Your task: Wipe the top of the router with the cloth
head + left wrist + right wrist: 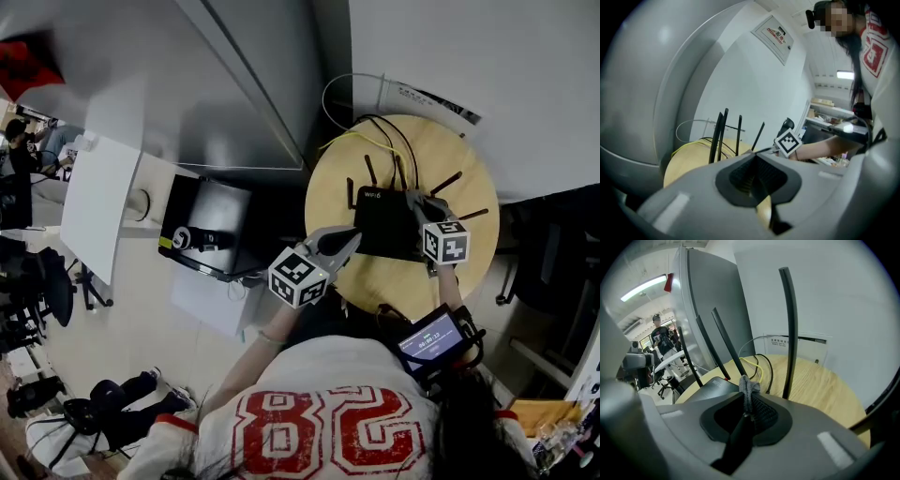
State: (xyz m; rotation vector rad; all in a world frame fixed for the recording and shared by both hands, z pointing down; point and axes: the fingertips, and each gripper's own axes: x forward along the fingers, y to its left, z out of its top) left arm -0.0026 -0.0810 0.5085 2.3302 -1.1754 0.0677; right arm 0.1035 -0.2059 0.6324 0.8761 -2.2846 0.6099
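Clamped on a thin tuft of cloth [748, 386], the right hand-held gripper [746, 397] may scrape the router [386, 221] or snag its antennas [789, 333]; the left hand-held gripper [755, 158] is closed, empty.

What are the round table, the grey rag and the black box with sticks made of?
The table looks like pale matte wood, with faint grain lines. The cloth is soft grey fabric, bunched and ribbed. The router is probably smooth black plastic.

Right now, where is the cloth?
In the right gripper view, the grey cloth is pinched in the right tongs. It sits at the right edge of the black router on the round wooden table.
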